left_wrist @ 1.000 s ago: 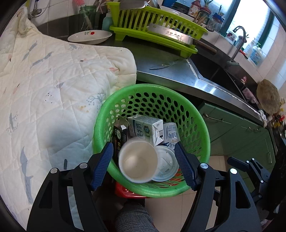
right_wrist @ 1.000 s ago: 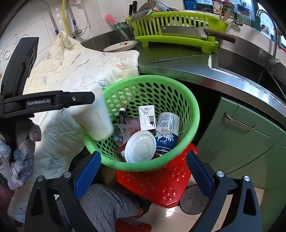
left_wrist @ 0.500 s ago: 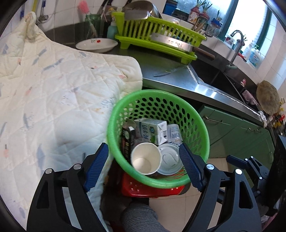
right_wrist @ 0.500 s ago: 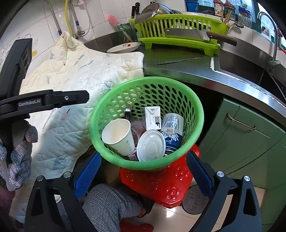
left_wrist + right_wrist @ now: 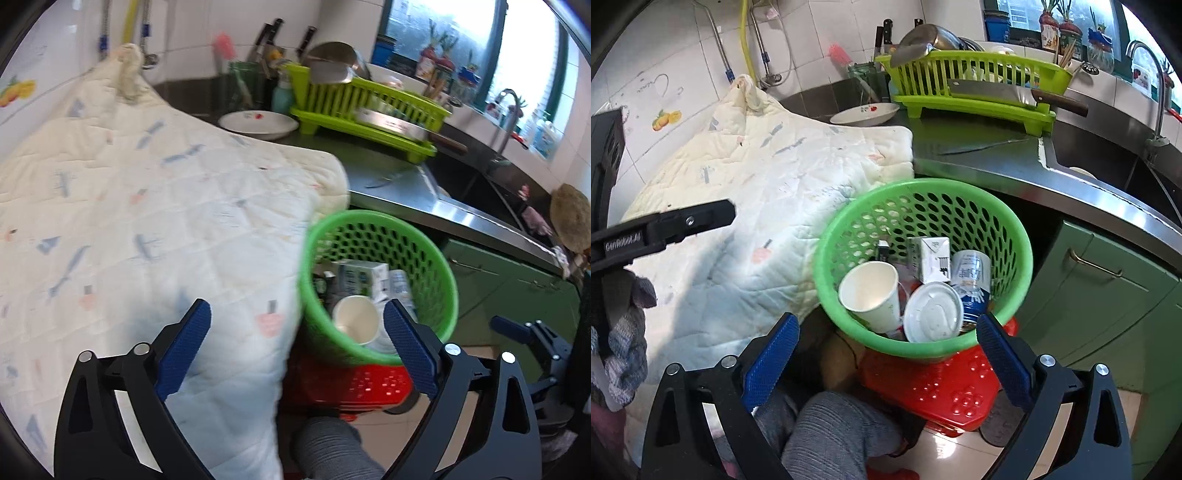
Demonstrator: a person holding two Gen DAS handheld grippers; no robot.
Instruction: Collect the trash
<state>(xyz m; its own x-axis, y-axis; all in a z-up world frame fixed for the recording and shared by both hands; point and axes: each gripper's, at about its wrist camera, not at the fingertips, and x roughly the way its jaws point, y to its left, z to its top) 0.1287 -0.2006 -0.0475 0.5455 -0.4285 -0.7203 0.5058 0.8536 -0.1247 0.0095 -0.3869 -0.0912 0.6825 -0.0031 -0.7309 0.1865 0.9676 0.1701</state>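
Observation:
A green perforated basket (image 5: 380, 229) (image 5: 923, 188) sits on a red stool (image 5: 945, 387). It holds a white paper cup (image 5: 354, 319) (image 5: 871, 291), a white lid (image 5: 932, 312), a milk carton (image 5: 931, 254) and a blue-and-white can (image 5: 971, 269). My left gripper (image 5: 295, 343) hovers above and to the left of the basket. Its jaws are opening, with nothing between them. My right gripper (image 5: 886, 328) is open and empty in front of the basket's near rim. The left tool's black arm (image 5: 665, 225) shows at the left edge of the right wrist view.
A quilted white cloth (image 5: 147, 221) covers the surface left of the basket. On the steel counter behind stand a lime dish rack (image 5: 960, 70) with a cleaver (image 5: 997, 92), and a plate (image 5: 258, 123). Green cabinets (image 5: 1108, 280) are at the right. A person's knee (image 5: 831, 435) is below.
The left gripper let go of the paper cup, which now lies in the basket. It opened wider and drew back up and to the left. The right gripper backed off a little.

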